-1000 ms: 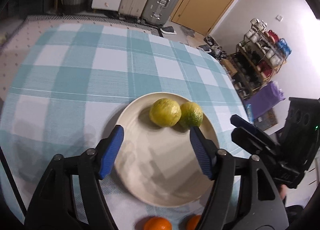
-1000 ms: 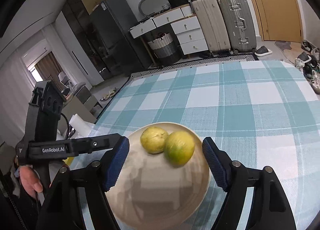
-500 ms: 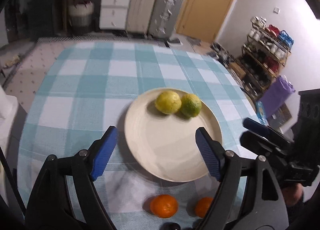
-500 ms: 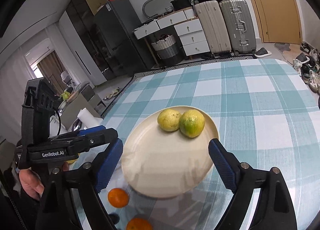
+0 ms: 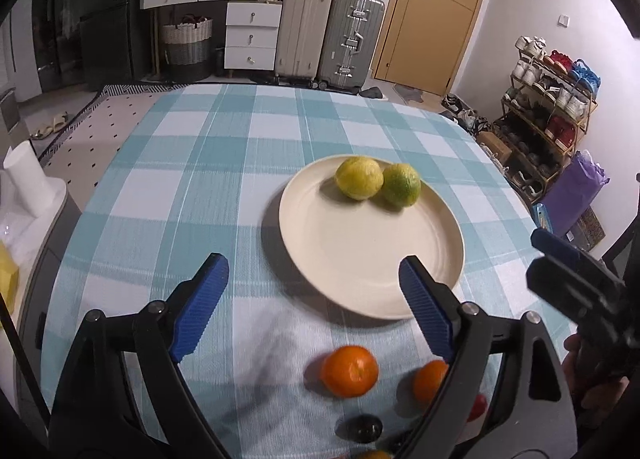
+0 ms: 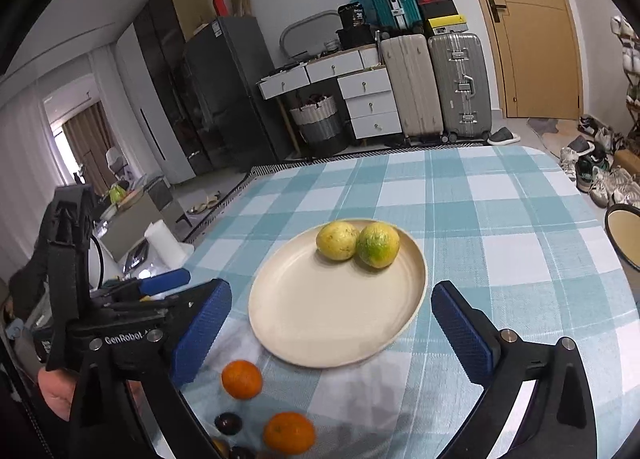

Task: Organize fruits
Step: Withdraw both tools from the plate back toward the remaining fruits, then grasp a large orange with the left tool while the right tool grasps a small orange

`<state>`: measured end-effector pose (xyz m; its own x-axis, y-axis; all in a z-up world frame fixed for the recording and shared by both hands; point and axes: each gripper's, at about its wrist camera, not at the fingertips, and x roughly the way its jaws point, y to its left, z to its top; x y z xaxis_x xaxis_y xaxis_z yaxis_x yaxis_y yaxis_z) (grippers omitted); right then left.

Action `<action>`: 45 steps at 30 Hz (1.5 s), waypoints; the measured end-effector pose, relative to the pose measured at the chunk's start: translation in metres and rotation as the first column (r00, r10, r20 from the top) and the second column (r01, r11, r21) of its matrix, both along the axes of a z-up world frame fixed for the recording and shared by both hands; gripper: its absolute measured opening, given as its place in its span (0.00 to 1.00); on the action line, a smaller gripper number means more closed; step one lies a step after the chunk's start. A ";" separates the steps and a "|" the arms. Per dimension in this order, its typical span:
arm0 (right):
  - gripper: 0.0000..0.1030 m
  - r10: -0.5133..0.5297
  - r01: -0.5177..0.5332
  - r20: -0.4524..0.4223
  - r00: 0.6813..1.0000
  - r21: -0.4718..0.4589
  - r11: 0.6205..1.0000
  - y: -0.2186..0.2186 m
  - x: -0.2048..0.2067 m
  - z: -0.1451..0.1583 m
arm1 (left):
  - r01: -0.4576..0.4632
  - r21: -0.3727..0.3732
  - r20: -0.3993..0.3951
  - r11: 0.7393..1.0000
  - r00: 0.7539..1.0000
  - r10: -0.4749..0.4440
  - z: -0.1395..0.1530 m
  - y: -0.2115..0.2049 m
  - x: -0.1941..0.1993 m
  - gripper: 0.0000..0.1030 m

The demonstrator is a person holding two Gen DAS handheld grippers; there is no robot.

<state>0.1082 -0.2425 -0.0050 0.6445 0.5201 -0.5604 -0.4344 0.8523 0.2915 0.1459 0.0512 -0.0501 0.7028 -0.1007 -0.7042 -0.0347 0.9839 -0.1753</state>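
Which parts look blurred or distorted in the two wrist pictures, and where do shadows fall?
Left wrist view: fisheye bends the room edges; the near orange is smeared by motion; soft shadows lie left of the plate. Right wrist view: sharper overall; the lower orange is slightly blurred; corners are vignetted black.

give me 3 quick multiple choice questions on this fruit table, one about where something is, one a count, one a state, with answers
1. Where do the two oranges lie?
A. on the plate
B. on the tablecloth, on the near side of the plate
C. in a basket

2. How many fruits are on the plate?
A. two
B. four
C. none

3. What do the right tongs hold?
A. an orange
B. the plate's rim
C. nothing

Answers:
1 B: both oranges rest on the checked tablecloth, clear of the plate.
2 A: only a yellow fruit and a greener one sit on it, touching.
3 C: the right tongs are opening, with nothing gripped between the blue pads.
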 end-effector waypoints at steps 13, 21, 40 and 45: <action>1.00 -0.008 0.008 -0.066 0.998 0.001 1.000 -0.008 -0.026 -0.025 | 0.038 0.008 -0.067 0.999 0.997 -0.037 -0.020 -0.012 -0.025 0.95; 1.00 0.020 -0.020 -0.081 0.997 -0.007 1.000 -0.008 -0.040 -0.034 | 0.064 0.007 -0.114 0.998 0.991 -0.063 -0.039 -0.012 -0.036 0.96; 1.00 0.045 -0.050 -0.135 0.990 -0.031 0.998 -0.007 -0.038 -0.058 | 0.136 -0.027 -0.191 0.990 0.972 -0.139 -0.063 -0.010 -0.024 0.98; 1.00 0.049 -0.056 -0.148 0.988 -0.042 0.998 -0.005 -0.037 -0.061 | 0.144 -0.080 -0.189 0.986 0.969 -0.157 -0.065 -0.006 -0.023 0.97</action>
